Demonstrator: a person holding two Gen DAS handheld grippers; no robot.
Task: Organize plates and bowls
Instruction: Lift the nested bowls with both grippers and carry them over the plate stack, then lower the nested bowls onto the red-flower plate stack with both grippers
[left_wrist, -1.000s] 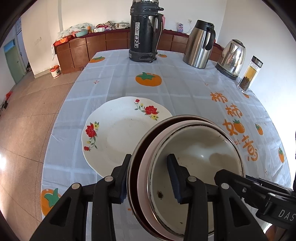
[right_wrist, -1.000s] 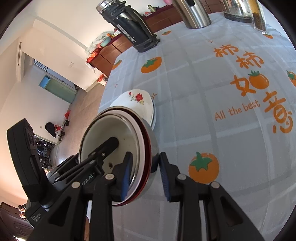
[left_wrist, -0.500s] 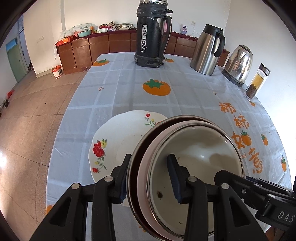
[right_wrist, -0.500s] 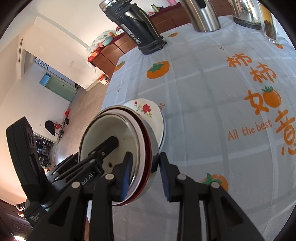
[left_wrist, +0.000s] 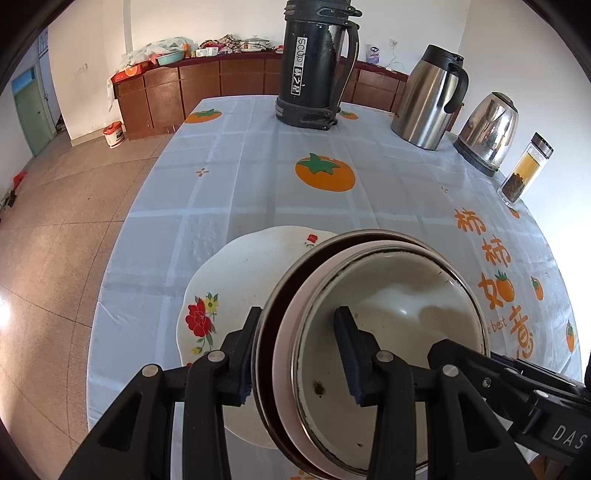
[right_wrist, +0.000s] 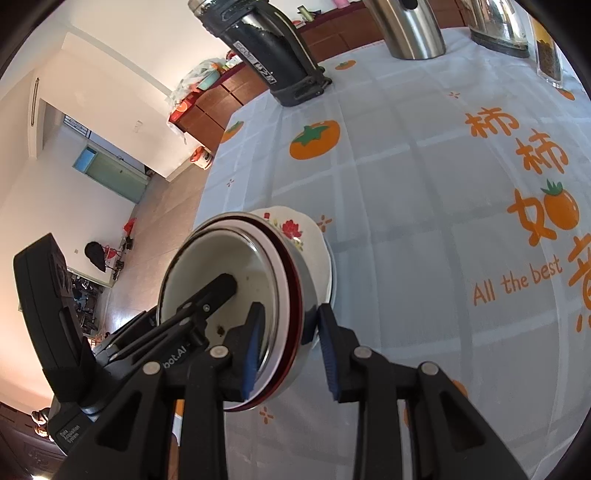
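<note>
Left wrist view: left claw (left_wrist: 297, 354) clenched on the near rim of the nested bowls (left_wrist: 388, 332), one pad inside, one outside. Bowls held tilted above the flowered plate (left_wrist: 236, 295) on the counter (left_wrist: 258, 184).

Right wrist view: right claw (right_wrist: 288, 345) clenched on the opposite rim of the nested bowls (right_wrist: 221, 273); plate (right_wrist: 306, 236) lies behind.

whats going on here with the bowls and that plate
A person with a gripper in each hand is carrying a nested stack of bowls. The left gripper and right gripper each clamp opposite sides of its rim. The stack is tilted, just above a flowered plate lying on the tablecloth, not yet set down.
</note>
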